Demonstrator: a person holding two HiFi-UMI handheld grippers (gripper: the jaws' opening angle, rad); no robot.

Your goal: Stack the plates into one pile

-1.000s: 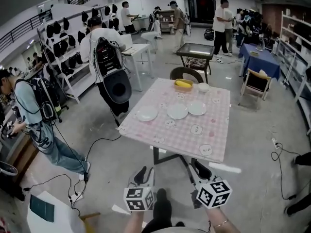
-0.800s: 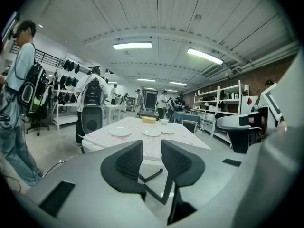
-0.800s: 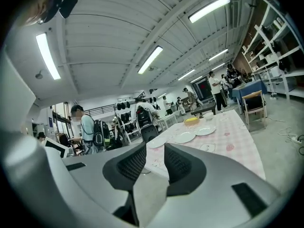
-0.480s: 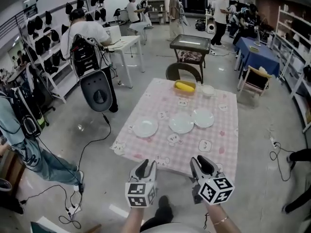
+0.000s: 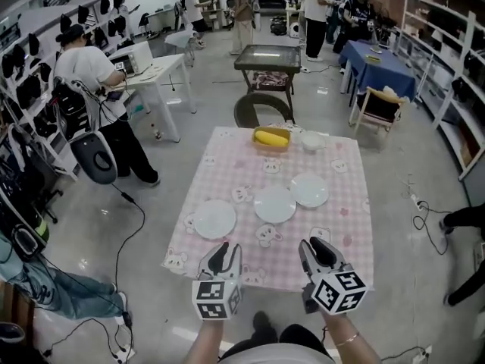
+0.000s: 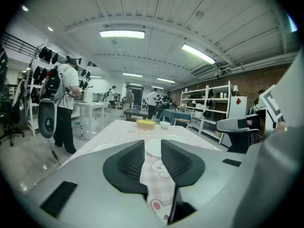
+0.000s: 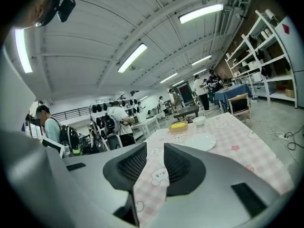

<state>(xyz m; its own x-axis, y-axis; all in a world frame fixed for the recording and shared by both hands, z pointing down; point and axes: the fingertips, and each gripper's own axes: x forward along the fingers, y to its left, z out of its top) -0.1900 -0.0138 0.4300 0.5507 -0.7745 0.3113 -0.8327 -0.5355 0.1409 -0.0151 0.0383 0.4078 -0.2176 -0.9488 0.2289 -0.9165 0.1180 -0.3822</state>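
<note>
Three white plates lay flat and unstacked in a loose row mid-surface: the left plate (image 5: 214,219) apart, the middle plate (image 5: 274,204) and right plate (image 5: 309,190) just beside each other. The pink checked surface (image 5: 337,230) carried them. The left tongs (image 5: 222,256) and right tongs (image 5: 318,250) hovered over its near edge, jaws apart and empty, seemingly ready to reach in. At the far end a yellow dish (image 5: 271,138) held something yellow. The white bowl (image 5: 311,140) showed no contents.

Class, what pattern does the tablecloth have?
Pink-and-white check with cartoon animal faces; the tablecloth shows best in the head view.
</note>
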